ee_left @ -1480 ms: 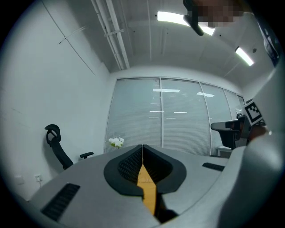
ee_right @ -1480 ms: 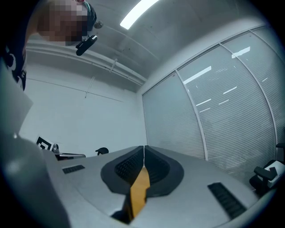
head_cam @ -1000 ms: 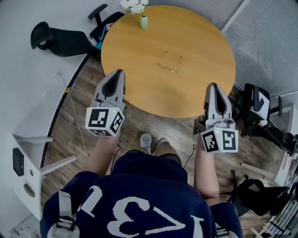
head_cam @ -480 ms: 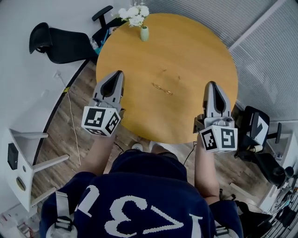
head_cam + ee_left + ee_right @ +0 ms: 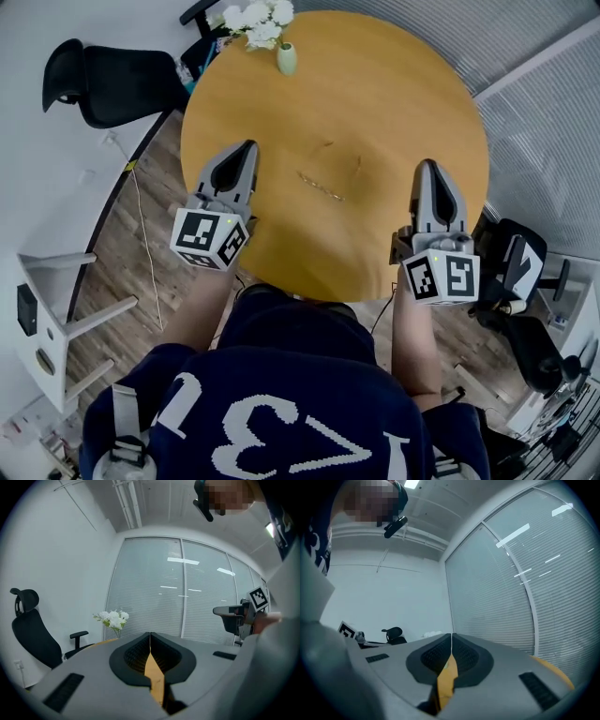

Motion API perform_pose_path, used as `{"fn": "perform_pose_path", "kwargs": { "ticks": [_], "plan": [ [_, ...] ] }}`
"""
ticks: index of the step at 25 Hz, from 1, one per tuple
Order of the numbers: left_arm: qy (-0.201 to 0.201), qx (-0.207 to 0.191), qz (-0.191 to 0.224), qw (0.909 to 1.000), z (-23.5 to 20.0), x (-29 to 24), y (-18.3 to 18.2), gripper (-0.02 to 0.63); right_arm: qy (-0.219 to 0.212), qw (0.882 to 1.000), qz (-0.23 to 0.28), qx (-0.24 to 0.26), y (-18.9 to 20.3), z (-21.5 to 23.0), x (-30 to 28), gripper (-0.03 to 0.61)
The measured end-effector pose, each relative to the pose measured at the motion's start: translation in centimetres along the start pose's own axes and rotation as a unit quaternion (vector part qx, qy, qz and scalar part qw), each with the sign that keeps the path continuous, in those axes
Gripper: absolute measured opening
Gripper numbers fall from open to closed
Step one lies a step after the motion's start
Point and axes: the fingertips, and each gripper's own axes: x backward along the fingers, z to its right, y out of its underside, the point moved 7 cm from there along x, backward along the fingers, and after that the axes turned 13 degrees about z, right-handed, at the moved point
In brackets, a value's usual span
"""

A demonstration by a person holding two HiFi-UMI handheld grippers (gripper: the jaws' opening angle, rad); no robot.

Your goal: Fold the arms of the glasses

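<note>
A thin-framed pair of glasses lies with its arms spread near the middle of the round wooden table. My left gripper hovers over the table's left part, shut and empty, left of the glasses. My right gripper hovers over the right part, also shut and empty, right of the glasses. Both point level across the table. In the left gripper view the jaws meet with nothing between them. The right gripper view shows the same for its jaws. The glasses are hidden in both gripper views.
A small green vase with white flowers stands at the table's far left edge, with the flowers also in the left gripper view. Black office chairs stand left of the table and another chair at the right. A white stool is at lower left.
The person has stepped closer to the table. Both grippers now reach over the tabletop on either side of the glasses, where before they were at its near edge. Both stayed shut.
</note>
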Motion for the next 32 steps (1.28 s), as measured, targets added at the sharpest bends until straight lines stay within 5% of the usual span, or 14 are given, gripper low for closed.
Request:
{"fn": "perform_pose_path", "kwargs": {
  "ticks": [6,13,16,18,22,25,32],
  "plan": [
    [0.025,-0.006,-0.021,0.9994,-1.3,-3.1,2.5,0.017,0.032,0.999,-0.038,0.002,3.5,0.7,-1.2,0.028],
    [0.096,0.019,-0.115,0.9885,-1.3,-5.4,8.6,0.017,0.029,0.984,-0.173,-0.012,12.3,1.0,-1.5,0.029],
    [0.135,0.03,-0.16,0.9773,-1.0,-6.3,11.5,0.017,0.018,0.972,-0.234,-0.017,16.0,0.8,-0.6,0.049],
    [0.164,0.043,-0.19,0.967,-0.7,-6.9,13.2,0.018,0.012,0.961,-0.276,-0.02,18.3,0.6,0.0,0.127],
    [0.198,0.042,-0.228,0.9524,-0.3,-8.1,16.0,0.025,0.017,0.944,-0.33,-0.015,21.7,0.2,1.0,0.127],
    [0.214,0.042,-0.256,0.9418,0.2,-9.0,17.9,0.11,0.028,0.935,-0.353,-0.022,23.7,0.2,1.2,0.127],
    [0.235,0.031,-0.328,0.9143,1.1,-9.6,21.7,0.114,0.043,0.918,-0.393,-0.029,26.6,-0.1,1.5,0.129]
  ]
}}
